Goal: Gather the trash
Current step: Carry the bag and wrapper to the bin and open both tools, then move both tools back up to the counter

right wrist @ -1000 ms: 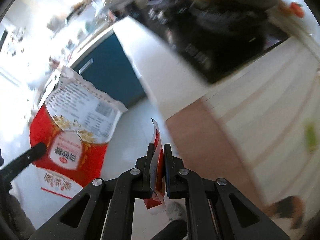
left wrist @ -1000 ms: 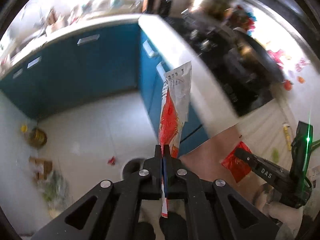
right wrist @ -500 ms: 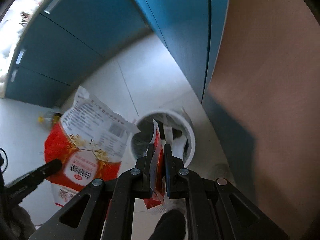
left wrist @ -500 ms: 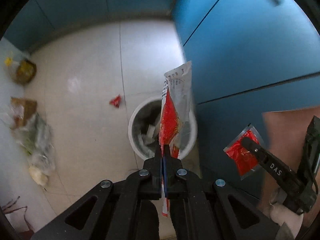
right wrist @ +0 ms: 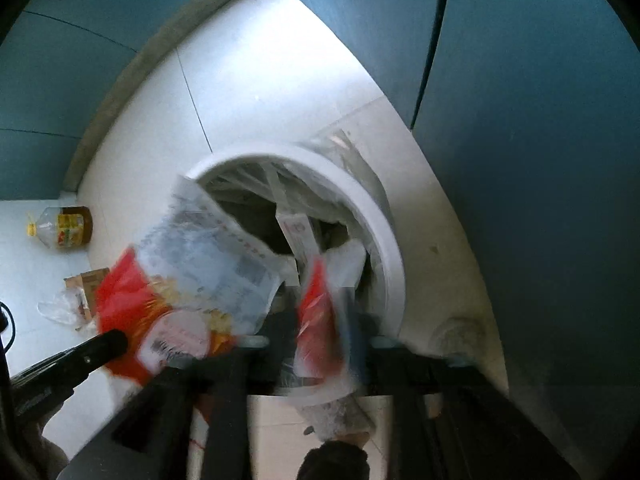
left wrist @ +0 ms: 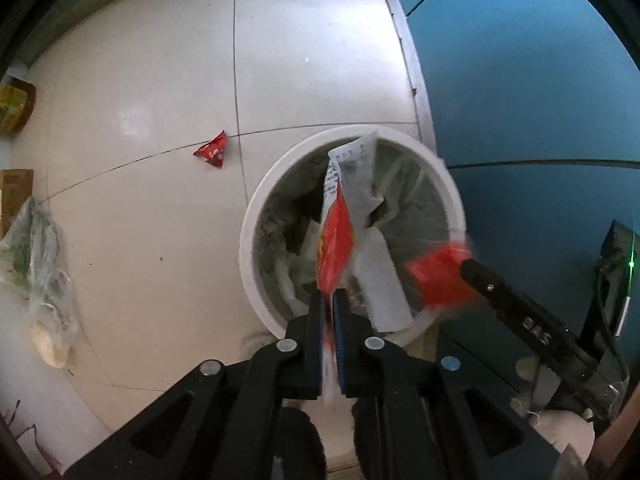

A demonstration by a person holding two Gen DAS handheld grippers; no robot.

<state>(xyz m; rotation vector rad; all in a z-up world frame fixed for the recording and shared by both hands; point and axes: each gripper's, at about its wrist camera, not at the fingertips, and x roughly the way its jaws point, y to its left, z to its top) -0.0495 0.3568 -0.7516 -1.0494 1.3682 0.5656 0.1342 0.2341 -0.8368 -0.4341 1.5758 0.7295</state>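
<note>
A white round trash bin [left wrist: 256, 216] stands on the floor by the blue cabinets, holding paper and plastic waste; it also shows in the right wrist view [right wrist: 384, 224]. My left gripper [left wrist: 329, 300] is shut on a red and white food bag [left wrist: 336, 236], held over the bin's mouth. The bag shows in the right wrist view [right wrist: 192, 276] too. My right gripper [right wrist: 316, 332] is blurred; its jaws look spread, with a small red wrapper [right wrist: 318, 320] between them just above the bin. From the left wrist view the wrapper [left wrist: 436, 276] is at the bin's right rim.
A small red wrapper [left wrist: 212, 150] lies on the white tiled floor left of the bin. A plastic bag [left wrist: 36, 260], a cardboard box [left wrist: 14, 192] and an oil bottle [right wrist: 66, 226] sit by the left wall. Blue cabinet doors [left wrist: 520, 100] close off the right.
Both grippers have dropped from counter height to just above the bin. The right gripper's jaws have spread and its red wrapper is blurred with motion. The left stays shut on the bag.
</note>
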